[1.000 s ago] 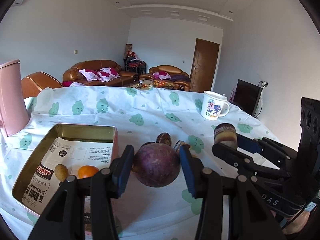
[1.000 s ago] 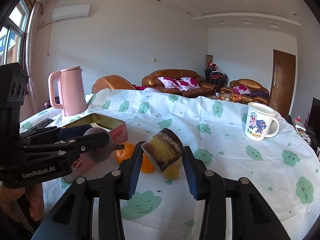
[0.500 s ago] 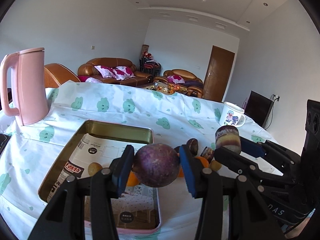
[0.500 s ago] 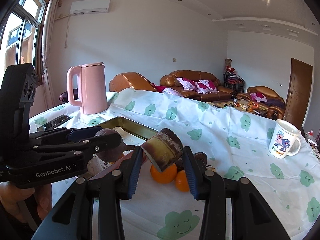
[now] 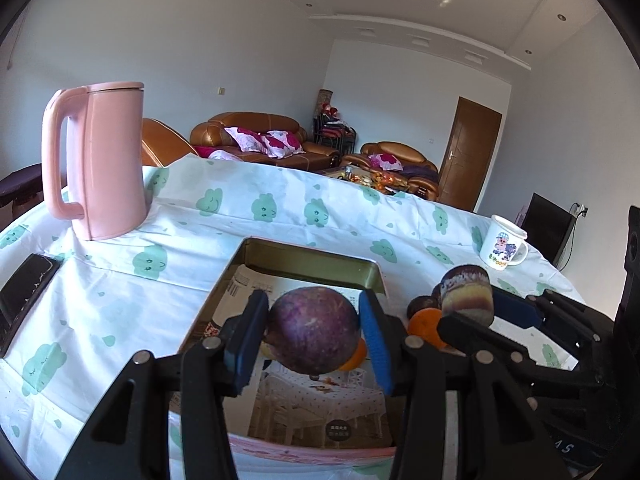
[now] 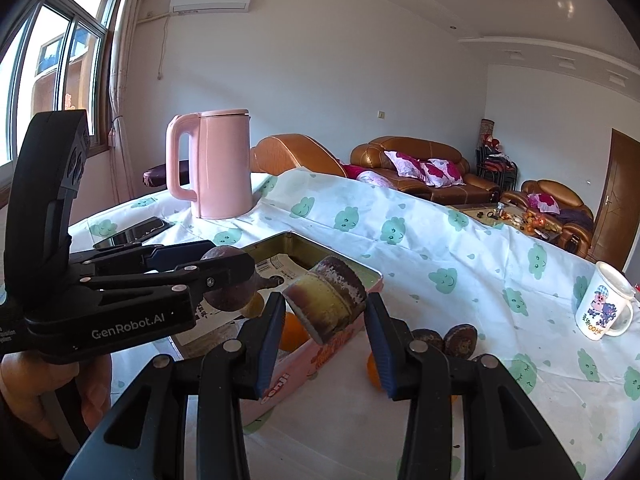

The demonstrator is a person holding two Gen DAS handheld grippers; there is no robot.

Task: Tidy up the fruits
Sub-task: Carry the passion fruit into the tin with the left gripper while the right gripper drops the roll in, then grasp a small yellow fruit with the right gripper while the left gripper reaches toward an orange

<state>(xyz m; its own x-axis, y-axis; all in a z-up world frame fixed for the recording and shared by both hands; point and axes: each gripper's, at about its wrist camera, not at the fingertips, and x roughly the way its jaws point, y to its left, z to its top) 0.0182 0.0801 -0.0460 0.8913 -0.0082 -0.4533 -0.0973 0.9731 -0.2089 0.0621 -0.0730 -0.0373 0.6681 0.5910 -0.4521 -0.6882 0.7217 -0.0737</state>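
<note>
My left gripper (image 5: 314,330) is shut on a round purple fruit (image 5: 314,330) and holds it above the open pink tin box (image 5: 304,258), which is lined with printed paper. My right gripper (image 6: 324,310) is shut on a yellow-brown cut chunk of fruit (image 6: 326,304), held over the tin's right edge (image 6: 340,344). That chunk also shows in the left wrist view (image 5: 466,294). An orange (image 6: 292,330) lies inside the tin. More oranges (image 6: 374,366) and dark brown fruits (image 6: 460,338) lie on the cloth right of the tin.
A pink kettle (image 5: 96,160) stands at the back left. A black phone (image 5: 24,300) lies at the left edge. A white cartoon mug (image 5: 502,242) stands at the right. The table has a white cloth with green prints (image 5: 120,292).
Both grippers have moved left with their fruit, from over the loose fruit pile to above the tin. The kettle and phone have come into view.
</note>
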